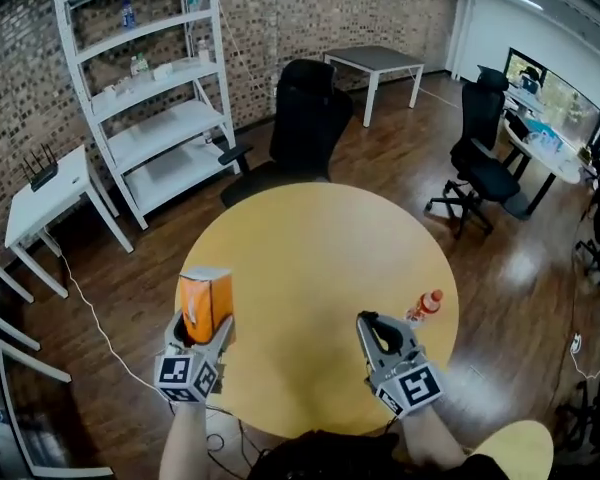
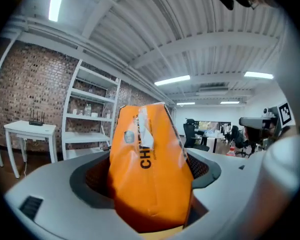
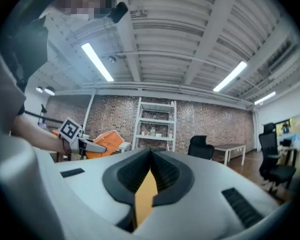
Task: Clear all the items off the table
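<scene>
An orange snack packet point(image 1: 206, 298) stands upright between the jaws of my left gripper point(image 1: 202, 324), lifted over the near left edge of the round yellow table point(image 1: 320, 258). In the left gripper view the packet point(image 2: 150, 149) fills the gap of the gripper point(image 2: 150, 174), with both pads against its sides. My right gripper point(image 1: 378, 330) hovers over the near right of the table, shut with nothing in it; its tips point(image 3: 151, 156) meet. A small bottle with a red cap point(image 1: 424, 306) lies on the table just right of it. The right gripper view also catches the packet point(image 3: 109, 141) held at its left.
A black office chair point(image 1: 302, 118) stands at the table's far side. A white shelf unit point(image 1: 150, 88) lines the brick wall, with a small white side table point(image 1: 45, 198) to the left. Another office chair point(image 1: 485, 158) and desks stand at the right.
</scene>
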Demonstrator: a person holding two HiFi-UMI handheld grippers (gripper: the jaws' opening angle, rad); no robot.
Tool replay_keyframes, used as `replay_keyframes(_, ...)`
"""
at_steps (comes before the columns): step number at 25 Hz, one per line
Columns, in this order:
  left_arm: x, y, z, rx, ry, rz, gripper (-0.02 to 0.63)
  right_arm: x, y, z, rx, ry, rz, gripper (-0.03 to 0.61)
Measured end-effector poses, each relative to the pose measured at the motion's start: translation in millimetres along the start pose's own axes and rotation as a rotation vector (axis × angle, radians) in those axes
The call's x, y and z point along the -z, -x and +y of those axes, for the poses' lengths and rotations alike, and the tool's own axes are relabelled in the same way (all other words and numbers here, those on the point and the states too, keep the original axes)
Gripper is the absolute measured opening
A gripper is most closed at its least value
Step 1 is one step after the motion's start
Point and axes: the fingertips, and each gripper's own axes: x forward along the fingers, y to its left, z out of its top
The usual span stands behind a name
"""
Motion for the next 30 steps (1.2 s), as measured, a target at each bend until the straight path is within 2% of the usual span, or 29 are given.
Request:
replay_keyframes(2,-19,8,-9,0.043,0.027,-0.068,0.414,-20,8,17,0.046,0.166,-0.007,0.006)
replay_keyframes(4,-35,12,-26,0.107,0.046,-0.12,0.414,-37,21,32,0.103,0.224,-0.02,0.006)
replay_keyframes(7,-46,16,-72,0.247,0.061,-0.169,0.414,-44,58,31,0.224,0.152,-0.043,0.006)
replay_keyframes(11,-44,16,-136,0.421,0.06,-0.17,0.414,-32,129,7,0.439,0.051,-0.044,0.006)
replay_keyframes(17,-47,5,-234,0.68,0.102,-0.168,0.414,-40,271,-17,0.864,0.167,0.048,0.006)
replay_keyframes(20,-50,13,-314,0.839,0.108,-0.169,0.414,-42,354,-23,1.036,0.139,0.035,0.006)
replay_keyframes(24,-51,32,-414,0.998,0.083,-0.183,0.414,-48,449,-26,1.17,0.088,-0.047,0.006)
replay_keyframes(30,-36,71,-554,1.142,0.11,-0.17,0.414,-30,595,-35,1.354,0.07,-0.044,0.006)
